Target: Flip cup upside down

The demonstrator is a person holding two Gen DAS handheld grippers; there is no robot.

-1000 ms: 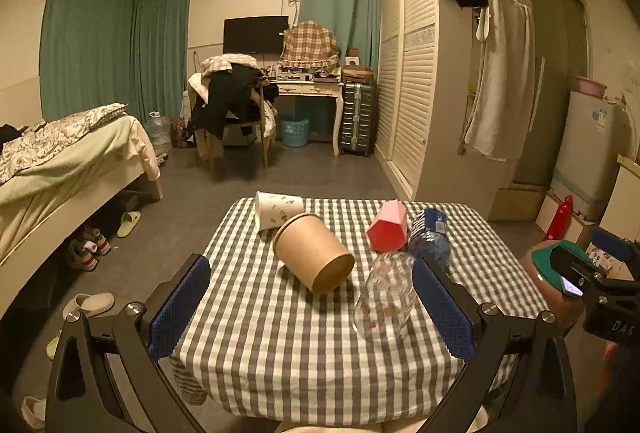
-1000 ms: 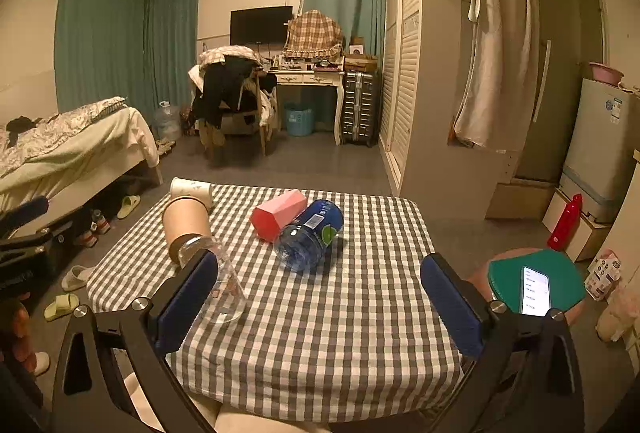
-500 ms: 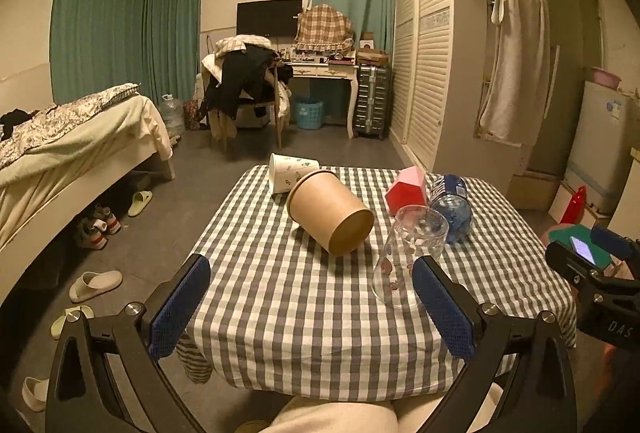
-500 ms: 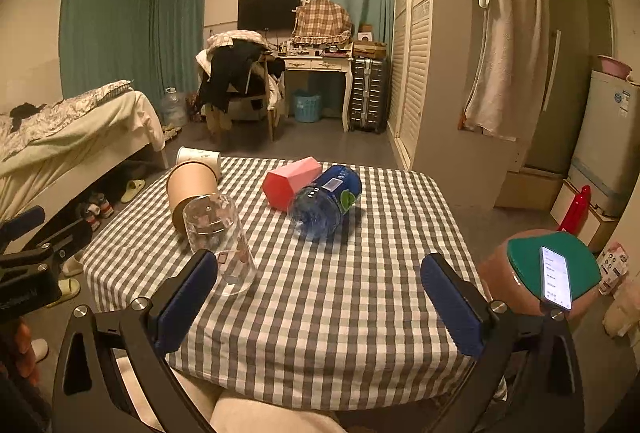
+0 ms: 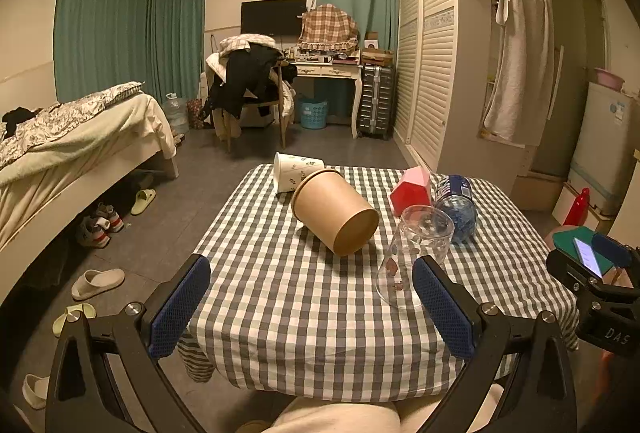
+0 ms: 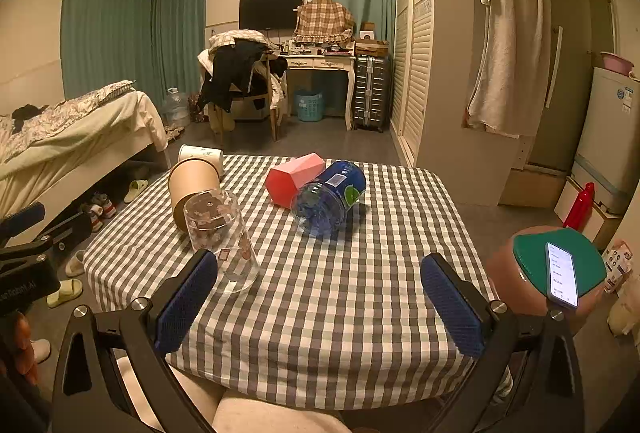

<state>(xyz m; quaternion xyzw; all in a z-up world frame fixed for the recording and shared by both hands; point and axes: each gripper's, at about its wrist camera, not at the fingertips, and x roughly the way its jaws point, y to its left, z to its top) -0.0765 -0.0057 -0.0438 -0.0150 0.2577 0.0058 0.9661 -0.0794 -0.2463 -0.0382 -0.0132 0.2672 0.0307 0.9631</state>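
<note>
A clear glass cup (image 5: 414, 257) with small printed figures stands upside down, mouth on the checked tablecloth; it also shows in the right wrist view (image 6: 220, 239). A brown paper cup (image 5: 334, 215) lies on its side behind it, and a white printed paper cup (image 5: 296, 171) lies on its side at the far edge. My left gripper (image 5: 312, 307) is open and empty, its right finger just in front of the glass. My right gripper (image 6: 318, 303) is open and empty, its left finger close to the glass.
A red hexagonal box (image 6: 294, 179) and a blue water bottle (image 6: 330, 199) lie on their sides mid-table. The checked table (image 6: 360, 293) has edges near me. A stool with a green top and a phone (image 6: 560, 269) stands at right. A bed (image 5: 60, 149) is at left.
Both grippers have drawn back and lowered toward the near table edge. The glass, tilted a second ago, now stands mouth down on the cloth.
</note>
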